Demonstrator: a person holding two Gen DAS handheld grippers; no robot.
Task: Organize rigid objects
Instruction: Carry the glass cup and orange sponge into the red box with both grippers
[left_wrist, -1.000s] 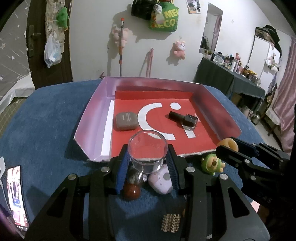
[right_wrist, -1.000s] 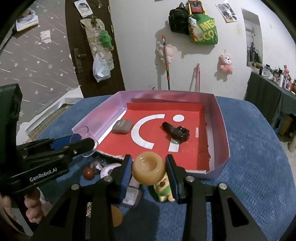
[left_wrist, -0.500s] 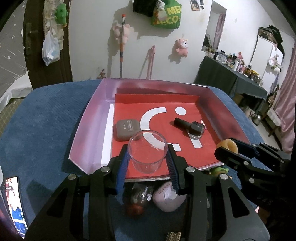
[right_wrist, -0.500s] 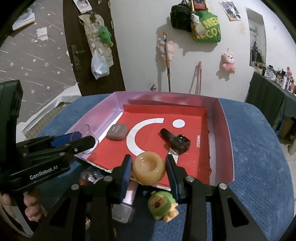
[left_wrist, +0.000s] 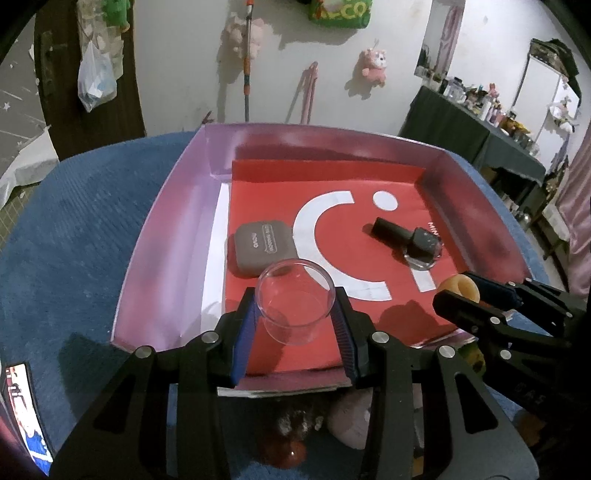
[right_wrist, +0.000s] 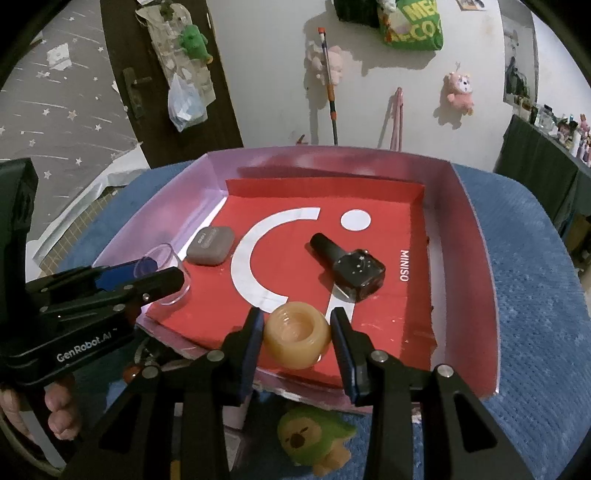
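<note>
Clear glass cup (left_wrist: 296, 301): clamped upright between the blue pads of the left tool (left_wrist: 295, 325), jaws narrowed onto its wall. The cup is over the near left part of the tray (left_wrist: 162, 254); whether its base touches the red liner cannot be told. In the right wrist view only part of the cup shows beyond the left tool (right_wrist: 162, 275); the rest is covered by the tool's fingers.

Tan ring-shaped holder (right_wrist: 297, 334): gripped on both sides by the right tool (right_wrist: 297, 332), jaws closed onto it, above the near edge of the tray's red liner. From the left wrist view only its upper half (left_wrist: 460, 288) shows behind the right tool (left_wrist: 476, 295).

Inside the tray: a grey case (left_wrist: 260, 247) lies just beyond the cup; its lettering is too small to read. A dark bottle (right_wrist: 347, 267) lies on its side near the centre, well apart from the case.

On the near side of the tray, on the blue tabletop (right_wrist: 535, 295): a green toy (right_wrist: 314, 439), partly covered by the right tool. In the left wrist view a reddish round item (left_wrist: 284, 446) and a pale one (left_wrist: 351, 421) lie in shadow beneath the tool body; their identity cannot be told. A phone screen (left_wrist: 26, 410) is cut off at the left frame edge. Part of a hand (right_wrist: 55, 410) is visible under the left tool.
</note>
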